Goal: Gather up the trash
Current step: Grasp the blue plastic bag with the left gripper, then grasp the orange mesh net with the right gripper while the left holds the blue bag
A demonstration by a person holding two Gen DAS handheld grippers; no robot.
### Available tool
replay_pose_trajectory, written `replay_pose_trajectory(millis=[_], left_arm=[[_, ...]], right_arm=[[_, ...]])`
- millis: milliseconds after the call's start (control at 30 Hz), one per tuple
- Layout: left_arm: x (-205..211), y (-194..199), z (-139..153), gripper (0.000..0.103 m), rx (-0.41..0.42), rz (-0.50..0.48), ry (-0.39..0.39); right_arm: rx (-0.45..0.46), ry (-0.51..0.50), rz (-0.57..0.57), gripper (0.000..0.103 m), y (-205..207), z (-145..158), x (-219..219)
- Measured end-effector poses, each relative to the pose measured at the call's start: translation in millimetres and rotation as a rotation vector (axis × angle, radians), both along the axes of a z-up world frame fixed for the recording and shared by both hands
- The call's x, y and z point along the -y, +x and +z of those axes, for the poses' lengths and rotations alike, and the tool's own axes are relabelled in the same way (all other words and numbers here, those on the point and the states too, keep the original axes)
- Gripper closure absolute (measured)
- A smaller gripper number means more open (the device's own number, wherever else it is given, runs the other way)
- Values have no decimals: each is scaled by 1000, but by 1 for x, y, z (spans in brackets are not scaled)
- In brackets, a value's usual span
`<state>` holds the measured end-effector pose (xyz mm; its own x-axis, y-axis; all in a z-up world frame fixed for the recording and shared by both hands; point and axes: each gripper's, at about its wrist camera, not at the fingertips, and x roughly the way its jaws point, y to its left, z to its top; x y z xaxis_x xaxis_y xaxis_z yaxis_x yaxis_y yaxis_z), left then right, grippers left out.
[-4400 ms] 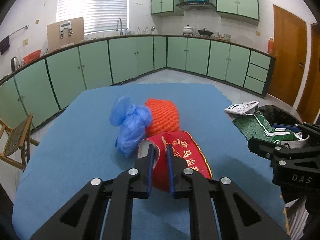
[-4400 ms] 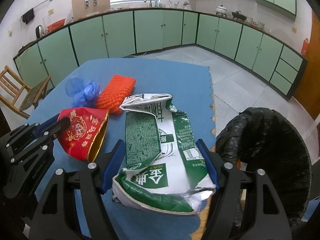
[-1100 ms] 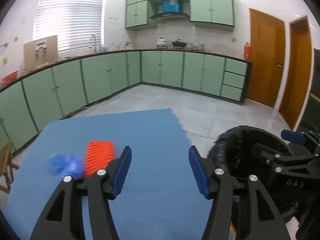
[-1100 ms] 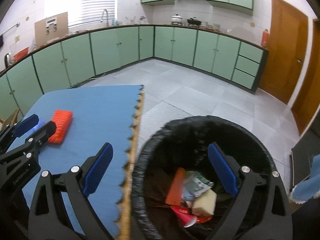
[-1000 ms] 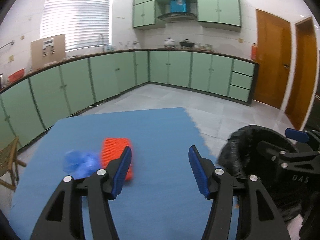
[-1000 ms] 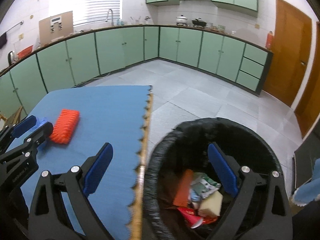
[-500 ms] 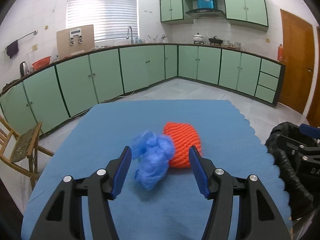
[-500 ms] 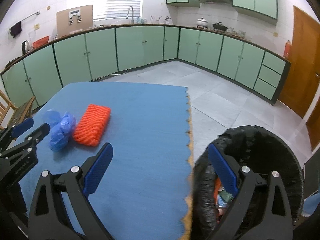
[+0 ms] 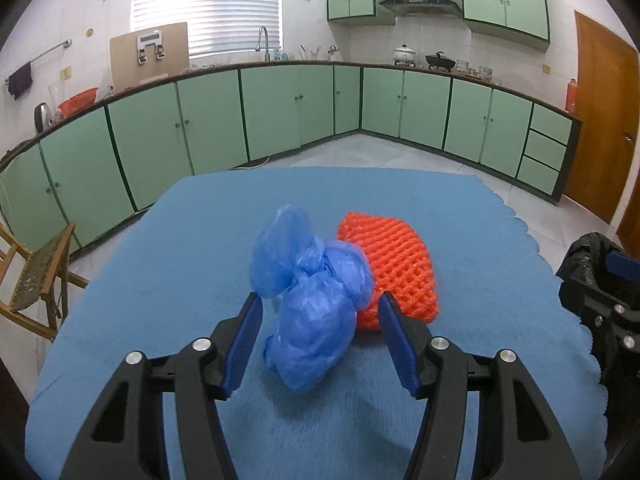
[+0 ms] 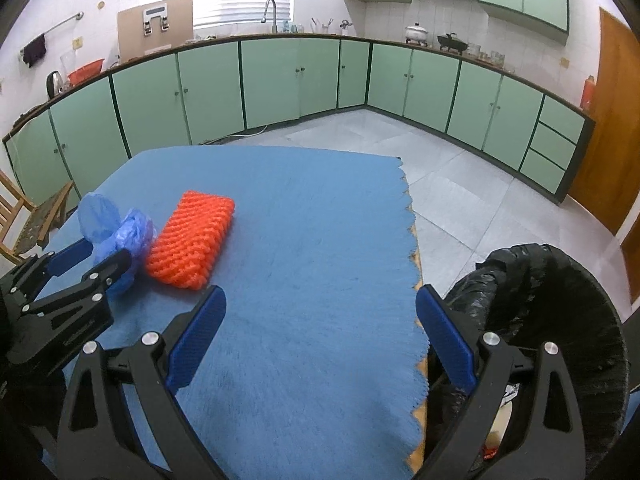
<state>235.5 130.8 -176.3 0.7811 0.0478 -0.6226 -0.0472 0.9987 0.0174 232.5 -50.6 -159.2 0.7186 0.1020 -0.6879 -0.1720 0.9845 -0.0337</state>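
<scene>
The left gripper (image 9: pixel 318 314) has its jaws wide, and the crumpled blue plastic bag (image 9: pixel 312 300) lies between them on the blue table (image 9: pixel 160 264). The orange foam net (image 9: pixel 394 264) touches the bag, right of centre of the frame, just behind the right jaw. The right gripper (image 10: pixel 320 312), also wide and holding nothing, hovers over bare table, with the black trash bin (image 10: pixel 560 312) at the lower right.
</scene>
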Motion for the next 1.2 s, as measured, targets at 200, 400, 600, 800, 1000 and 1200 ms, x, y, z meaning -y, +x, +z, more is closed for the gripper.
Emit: replay_pose_trajectory(millis=[200,400,600,800,1000,1200], left_arm=[[-3,8,-6,57,-15,-22,-22],[-11,5,-5,75,0,-6,-24],[-33,-5,4,77,29,63,-24],[-65,-13,7,77,34,137,9],[-91,-12,5,77,21,197,10],[-98,-12,0,77,11,211,-4]], right_arm=[[-7,-3,12,10,7,-4,-3],[-8,5,33,10,14,-5,-13],[-6,17,68,10,20,-6,-33],[-4,34,109,10,33,-11,-69],[-19,37,116,10,47,-20,-96],[-53,22,114,10,60,-34,-112]])
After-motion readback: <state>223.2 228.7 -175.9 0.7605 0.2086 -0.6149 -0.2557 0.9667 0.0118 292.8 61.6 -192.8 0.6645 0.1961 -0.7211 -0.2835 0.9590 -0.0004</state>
